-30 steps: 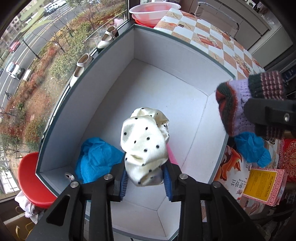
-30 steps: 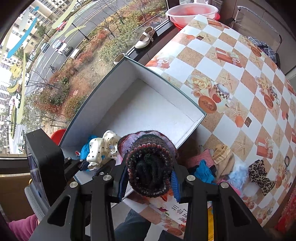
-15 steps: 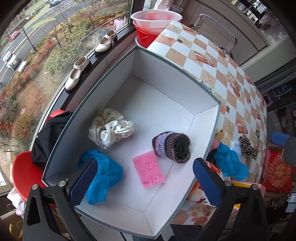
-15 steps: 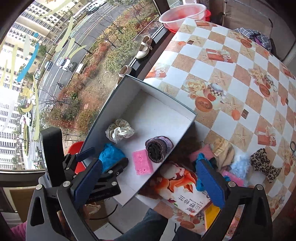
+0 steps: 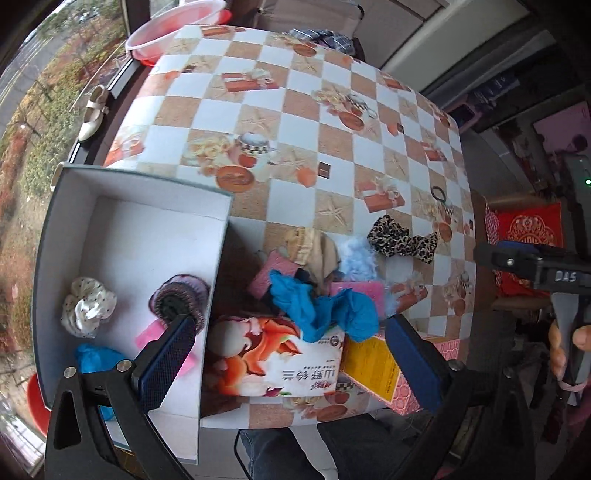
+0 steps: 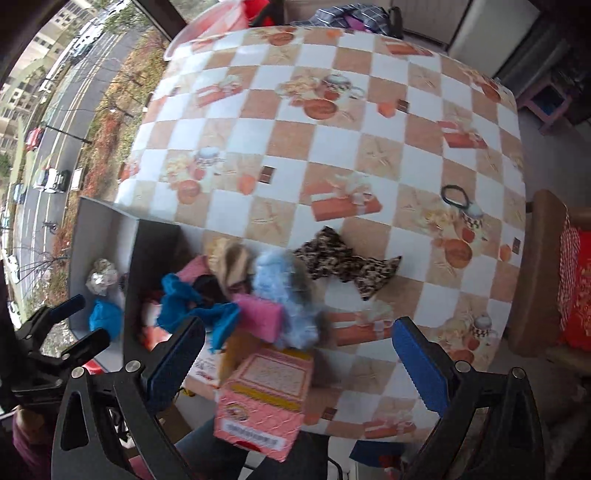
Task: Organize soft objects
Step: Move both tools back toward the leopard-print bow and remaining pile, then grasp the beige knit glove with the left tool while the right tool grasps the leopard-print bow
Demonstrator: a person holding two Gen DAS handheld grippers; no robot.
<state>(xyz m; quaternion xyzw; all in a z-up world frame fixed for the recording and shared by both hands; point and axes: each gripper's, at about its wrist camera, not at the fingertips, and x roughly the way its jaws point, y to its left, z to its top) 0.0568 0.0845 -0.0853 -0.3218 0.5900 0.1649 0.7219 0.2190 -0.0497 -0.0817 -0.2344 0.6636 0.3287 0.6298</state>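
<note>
The white box (image 5: pixel 140 192) holds a polka-dot scrunchie (image 5: pixel 86 312), a knitted hat (image 5: pixel 179 301), a pink sponge (image 5: pixel 151 334) and a blue cloth (image 5: pixel 98 360). Right of it on the table lies a pile: a blue cloth (image 5: pixel 321 310), pink sponges (image 5: pixel 273 275), a beige piece (image 5: pixel 314 247), pale blue fluff (image 5: pixel 356 258) and a leopard-print bow (image 5: pixel 402 240). My left gripper (image 5: pixel 290 332) hangs open and empty above the pile's near edge. My right gripper (image 6: pixel 297 328) is open and empty over the pale blue fluff (image 6: pixel 284 291) and a pink sponge (image 6: pixel 258 314).
A printed snack bag (image 5: pixel 273 354) and a pink-and-yellow carton (image 6: pixel 266 391) lie at the table's near edge under the pile. A black hair tie (image 6: pixel 455 195) lies further right. A red basin (image 5: pixel 173 29) stands at the far corner. The checked tablecloth (image 5: pixel 295 110) lies bare beyond the pile.
Both grippers opened, leaving the polka-dot scrunchie and the knitted hat in the box. Both then swung right, away from the box and over the pile on the table.
</note>
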